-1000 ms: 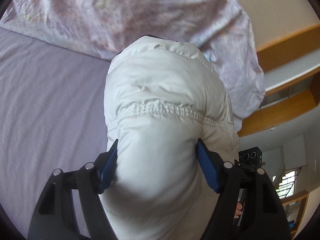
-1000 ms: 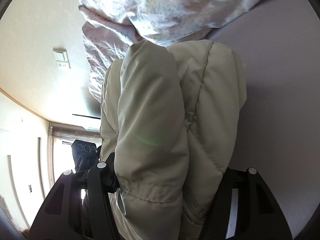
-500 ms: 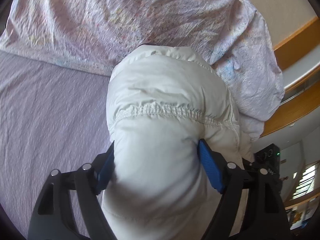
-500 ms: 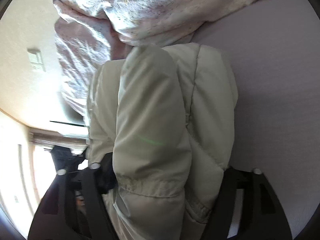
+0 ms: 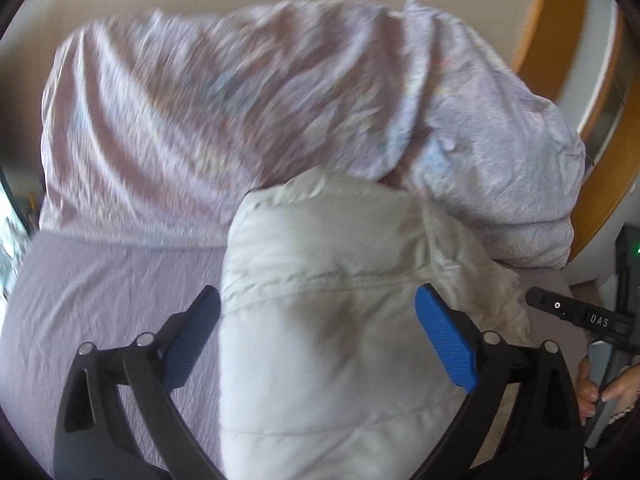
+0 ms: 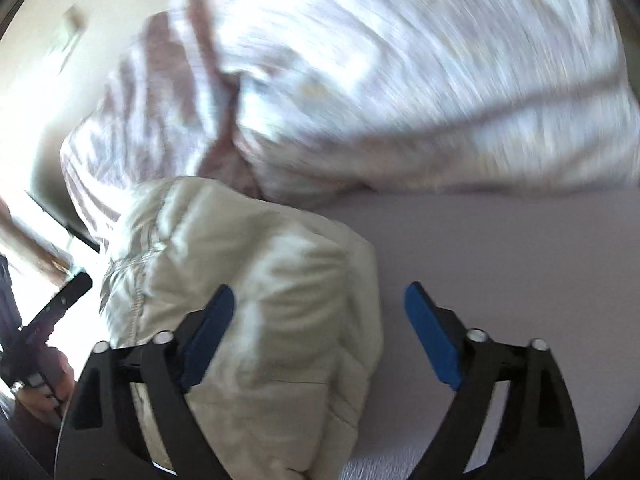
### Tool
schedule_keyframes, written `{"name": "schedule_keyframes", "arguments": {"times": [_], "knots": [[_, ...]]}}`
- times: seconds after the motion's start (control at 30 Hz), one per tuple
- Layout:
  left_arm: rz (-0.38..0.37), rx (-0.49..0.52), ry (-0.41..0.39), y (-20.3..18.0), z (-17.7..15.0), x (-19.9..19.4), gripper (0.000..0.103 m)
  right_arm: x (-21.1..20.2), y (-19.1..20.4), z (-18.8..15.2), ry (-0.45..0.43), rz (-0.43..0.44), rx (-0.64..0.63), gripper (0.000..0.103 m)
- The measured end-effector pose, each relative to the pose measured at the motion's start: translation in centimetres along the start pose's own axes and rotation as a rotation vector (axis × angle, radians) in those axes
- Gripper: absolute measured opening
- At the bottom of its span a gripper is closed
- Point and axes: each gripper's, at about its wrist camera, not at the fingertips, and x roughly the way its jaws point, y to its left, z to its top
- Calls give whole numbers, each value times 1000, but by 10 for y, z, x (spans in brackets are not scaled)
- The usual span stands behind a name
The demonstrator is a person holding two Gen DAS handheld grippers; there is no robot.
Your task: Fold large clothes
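Left wrist view: a folded white puffer jacket [image 5: 332, 320] lies on a bed [image 5: 100, 320] covered by a lilac sheet, its far end touching a heaped, crumpled lilac duvet [image 5: 260, 112].
Left gripper [image 5: 318, 312]: jaws apart, the 2 blue pads flanking the jacket's bundled width; the left pad [image 5: 192, 340] sits just beside the fabric, the right pad [image 5: 446, 340] against or just beside it, and whether either presses in cannot be told.
Jacket detail: a stitched seam crosses the bundle between the pads, and a ruffled edge spills toward the right.
Right edge of the left wrist view: the other tool's black finger shows beside the jacket, with a hand [image 5: 604, 390] below it and a wooden frame [image 5: 560, 40] behind the duvet.
Right wrist view: the same jacket [image 6: 256, 300], here cream in tone, sits left of centre on the bed [image 6: 500, 260], beneath the blurred duvet [image 6: 380, 80].
Right gripper [image 6: 320, 316]: jaws wide apart; the left pad [image 6: 208, 336] overlaps the jacket's top, the right pad [image 6: 434, 340] hangs over bare sheet, well clear of the fabric.
Focus: both views are motion-blurred, the duvet most of all.
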Motion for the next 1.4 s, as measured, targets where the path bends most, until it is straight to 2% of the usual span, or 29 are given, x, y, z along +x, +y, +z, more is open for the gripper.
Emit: {"name": "schedule_keyframes", "arguments": {"times": [0.13,0.2,0.3,0.43,0.67,0.9,1.4], "knots": [[48,44,-1,-19,-8,11,101,-3,36,-6,-91,-76,-128,75],[58,45,26,-21,-11,21,101,9,47,-3,-87,-87,-142,71],[55,41,54,-18,-17,31,101,28,52,-6,-47,-85,-126,70],[62,72,43,-18,-20,37,101,41,58,-13,-31,-100,-132,70],[87,78,42,-15,-21,52,101,60,53,-22,-8,-108,-119,71],[96,86,28,-11,-24,60,101,74,47,-27,9,-108,-89,77],[106,83,-4,-7,-32,65,101,94,38,-31,-16,-103,-63,84]]}}
